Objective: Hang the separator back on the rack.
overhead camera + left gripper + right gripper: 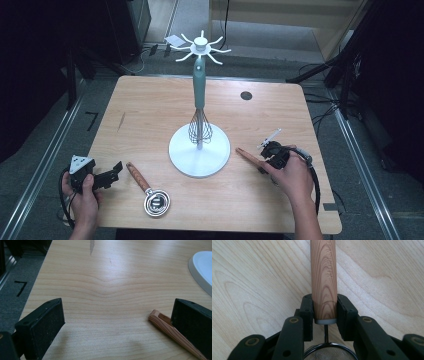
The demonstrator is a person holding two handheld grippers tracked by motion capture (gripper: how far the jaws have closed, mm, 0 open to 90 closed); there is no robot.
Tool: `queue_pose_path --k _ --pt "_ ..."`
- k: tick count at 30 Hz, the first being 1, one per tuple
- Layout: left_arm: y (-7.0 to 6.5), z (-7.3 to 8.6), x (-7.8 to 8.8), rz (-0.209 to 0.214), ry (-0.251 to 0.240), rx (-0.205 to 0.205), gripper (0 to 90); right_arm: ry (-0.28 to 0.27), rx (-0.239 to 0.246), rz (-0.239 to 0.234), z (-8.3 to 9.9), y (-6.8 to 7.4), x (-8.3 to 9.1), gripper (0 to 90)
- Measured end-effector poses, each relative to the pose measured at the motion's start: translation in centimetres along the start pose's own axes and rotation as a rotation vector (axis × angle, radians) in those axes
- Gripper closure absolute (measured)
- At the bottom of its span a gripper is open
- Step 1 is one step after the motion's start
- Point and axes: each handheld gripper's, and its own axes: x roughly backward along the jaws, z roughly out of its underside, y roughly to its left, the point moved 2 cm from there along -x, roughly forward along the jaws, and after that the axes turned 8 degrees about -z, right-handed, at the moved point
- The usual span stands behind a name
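A white utensil stand [199, 156] rises from mid-table, and a teal-handled whisk [199, 122] hangs from its hooked top. My right gripper [263, 163] rests on the table to the stand's right, shut on the wooden handle [323, 272] of a small strainer; its pads press both sides of the handle near the mesh bowl [328, 353]. The handle's free end [246, 154] points toward the stand. My left gripper [116, 172] lies at the table's front left, jaws wide open [118, 312] with nothing between them. Beside its right jaw lies the wooden handle [165, 326] of a second utensil with a round metal head [157, 202].
The wooden table [150, 110] has a dark round hole [246, 95] at the back right. The stand's white base [202, 267] lies ahead and to the right of the left gripper. Dark frames and cables surround the table on the floor.
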Motion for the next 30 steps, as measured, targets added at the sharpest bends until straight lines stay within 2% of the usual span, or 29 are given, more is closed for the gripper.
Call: queue_pose_path --k 4,10,12,13,16,19,20,21,22,23,24,27,28,29,30 --pt "0.0 0.0 0.0 -0.001 0.001 -0.001 0.0 -0.023 0.018 0.019 0.0 0.1 -0.1 71.5" --pt "0.0 0.0 0.0 0.001 0.003 0.002 0.0 -0.058 0.014 0.025 0.2 0.0 -0.1 71.7" --pt "0.0 0.0 0.0 0.001 0.004 0.005 0.0 -0.094 0.010 0.023 0.3 0.0 0.2 71.7" --pt "0.0 0.0 0.0 0.001 0.004 0.005 0.0 -0.094 0.010 0.023 0.3 0.0 0.2 71.7" --pt "0.0 0.0 0.0 0.002 0.004 0.005 0.0 -0.139 0.008 0.031 0.3 0.1 0.9 71.8" --pt "0.0 0.0 0.0 0.003 0.005 0.004 0.0 -0.212 0.004 0.027 0.3 0.3 1.8 71.8" --pt "0.0 0.0 0.0 0.003 0.005 0.004 0.0 -0.212 0.004 0.027 0.3 0.3 1.8 71.8" --pt "0.0 0.0 0.0 0.004 0.005 0.005 0.0 -0.253 0.002 0.022 0.3 0.4 2.3 71.8" --pt "0.0 0.0 0.0 0.004 0.005 0.005 0.0 -0.275 0.008 0.018 0.3 0.4 2.4 71.8" --pt "0.0 0.0 0.0 0.003 0.005 0.005 0.0 -0.275 0.008 0.018 0.3 0.4 2.4 71.8" --pt "0.0 0.0 0.0 0.004 0.005 0.005 0.0 -0.312 0.008 0.020 0.3 0.5 2.9 71.8" --pt "0.0 0.0 0.0 0.003 0.005 0.004 0.0 -0.359 0.017 0.020 0.2 0.7 3.4 71.8" --pt "0.0 0.0 0.0 0.003 0.005 0.004 0.0 -0.359 0.017 0.020 0.2 0.7 3.4 71.8" --pt "0.0 0.0 0.0 0.003 0.005 0.004 0.0 -0.399 0.013 0.014 0.2 0.8 3.8 71.8" --pt "0.0 0.0 0.0 0.003 0.005 0.004 0.0 -0.399 0.013 0.014 0.2 0.8 3.8 71.8"
